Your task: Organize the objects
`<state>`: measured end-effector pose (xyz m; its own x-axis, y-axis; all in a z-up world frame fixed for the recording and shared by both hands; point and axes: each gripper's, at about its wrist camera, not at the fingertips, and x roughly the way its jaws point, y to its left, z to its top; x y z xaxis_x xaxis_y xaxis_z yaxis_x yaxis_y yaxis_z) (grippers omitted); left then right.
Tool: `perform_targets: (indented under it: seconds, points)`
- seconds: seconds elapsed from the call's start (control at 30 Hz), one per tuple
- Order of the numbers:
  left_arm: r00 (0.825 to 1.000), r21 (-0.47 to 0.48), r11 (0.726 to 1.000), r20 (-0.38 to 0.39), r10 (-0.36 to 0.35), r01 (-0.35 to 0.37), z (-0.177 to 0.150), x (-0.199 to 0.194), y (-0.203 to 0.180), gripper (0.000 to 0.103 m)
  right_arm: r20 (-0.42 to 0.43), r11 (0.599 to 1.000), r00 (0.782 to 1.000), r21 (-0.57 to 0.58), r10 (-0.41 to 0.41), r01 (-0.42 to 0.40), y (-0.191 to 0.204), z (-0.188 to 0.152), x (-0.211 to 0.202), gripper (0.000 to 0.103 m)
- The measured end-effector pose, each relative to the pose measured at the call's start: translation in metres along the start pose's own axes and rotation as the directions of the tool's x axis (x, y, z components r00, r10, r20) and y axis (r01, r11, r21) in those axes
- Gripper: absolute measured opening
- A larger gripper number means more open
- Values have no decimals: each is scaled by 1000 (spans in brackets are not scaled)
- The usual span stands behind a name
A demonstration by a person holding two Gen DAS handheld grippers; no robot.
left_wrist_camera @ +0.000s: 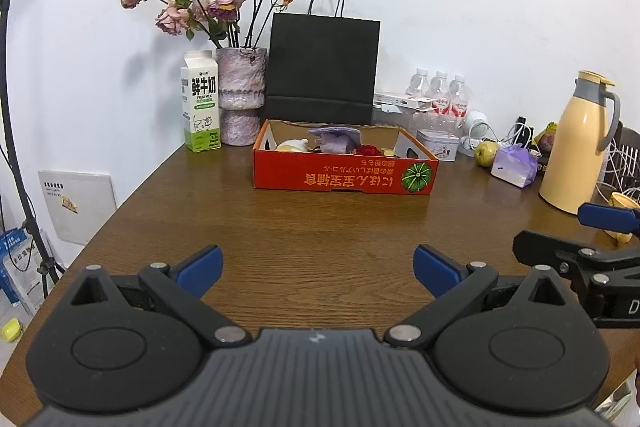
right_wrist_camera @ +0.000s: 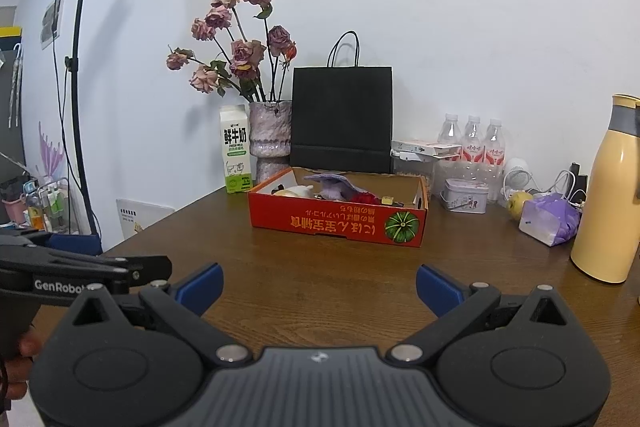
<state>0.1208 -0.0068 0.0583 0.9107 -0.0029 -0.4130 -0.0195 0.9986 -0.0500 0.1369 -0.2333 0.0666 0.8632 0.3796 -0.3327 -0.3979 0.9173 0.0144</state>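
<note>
- Both tools hover empty over the near part of the wooden table [left_wrist_camera: 320, 227]. The left gripper [left_wrist_camera: 318, 269] has its blue pads spread wide with only bare wood between them; the right gripper [right_wrist_camera: 319, 287] is equally released and holds nothing.
- The red cardboard tray [left_wrist_camera: 340, 179] lies straight ahead of both sets of jaws, well beyond the fingertips. Inside it sit a purple plush [left_wrist_camera: 336, 139], a cream-coloured soft item [left_wrist_camera: 292, 145] towards the left end, a red item [left_wrist_camera: 366, 149] and a small yellow piece [left_wrist_camera: 387, 151]; what the last two are is too small to tell.
- Loose things likely still to be sorted lie ahead and to the right of the jaws: a green pear [right_wrist_camera: 520, 203], a purple-and-white packet [right_wrist_camera: 550, 219] and a small tin [right_wrist_camera: 466, 195].
- Risk, as I judge it: the two tools ride close side by side, so a reach across to the right could knock one against the other.
- The tall yellow thermos jug [right_wrist_camera: 612, 195] stands right beside the packet; a wide-open finger could clip it.
- The pear is round, and a pinch off its centre may roll it away.
- The milk carton [left_wrist_camera: 201, 103] and the vase of dried roses [left_wrist_camera: 241, 95] stand just left of the tray; pushing the tray could tip them.
</note>
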Motion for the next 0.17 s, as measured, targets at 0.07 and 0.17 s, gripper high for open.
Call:
perform_targets:
  seconds: [0.07,0.17]
  points:
    - [1000,5,1000,7,1,-1,-1,-1,-1,103,-2,1000,1000,-1,0,0,0,0,1,103]
    - [1000,2,1000,4,-9,9,0,-1,-1,103,-2,1000,1000,-1,0,0,0,-1,0,103]
